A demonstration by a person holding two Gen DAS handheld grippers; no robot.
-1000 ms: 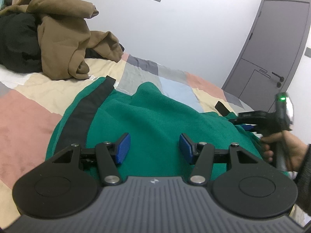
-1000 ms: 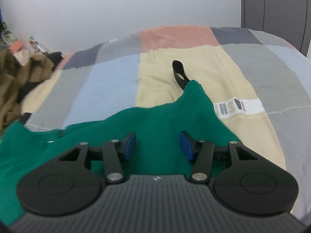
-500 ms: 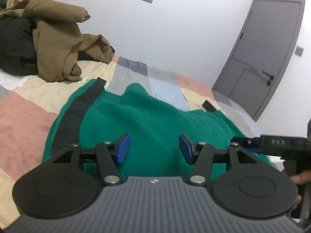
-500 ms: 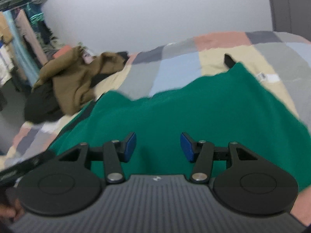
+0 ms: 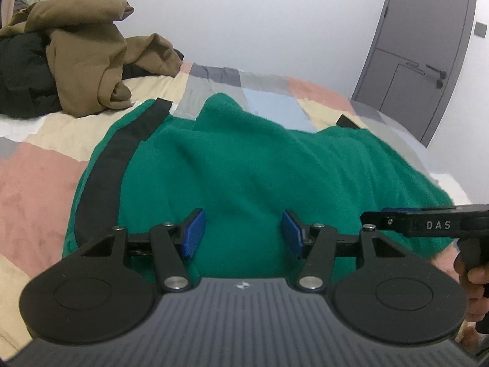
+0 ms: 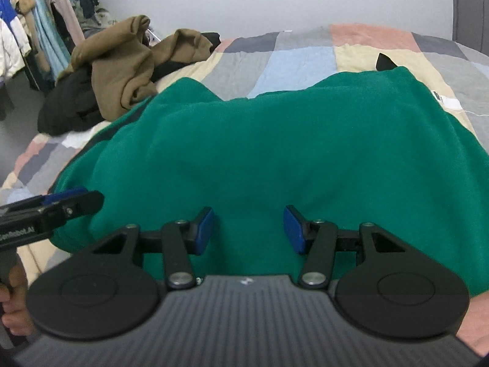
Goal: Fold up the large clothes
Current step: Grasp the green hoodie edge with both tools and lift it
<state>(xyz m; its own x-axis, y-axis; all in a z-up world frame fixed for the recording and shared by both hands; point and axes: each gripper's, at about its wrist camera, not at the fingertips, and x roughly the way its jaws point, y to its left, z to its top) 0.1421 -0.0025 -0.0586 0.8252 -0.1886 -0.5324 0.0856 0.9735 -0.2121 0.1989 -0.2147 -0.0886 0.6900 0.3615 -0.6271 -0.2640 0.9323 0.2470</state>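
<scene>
Green fleece garment (image 5: pixel 259 165) is now viewed squarely by 2 swung-round, open, empty grippers, left (image 5: pixel 243 234) and right (image 6: pixel 248 229), so its near hem can be gripped next

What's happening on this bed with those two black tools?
A person holds a two-finger gripper in each hand over a green garment spread on a patchwork bedspread. The left gripper and right gripper are both open, gripping nothing. A brown garment lies heaped at the far end.

Green fleece garment (image 5: pixel 253 165), black trim, spread rumpled on patchwork bed
</scene>
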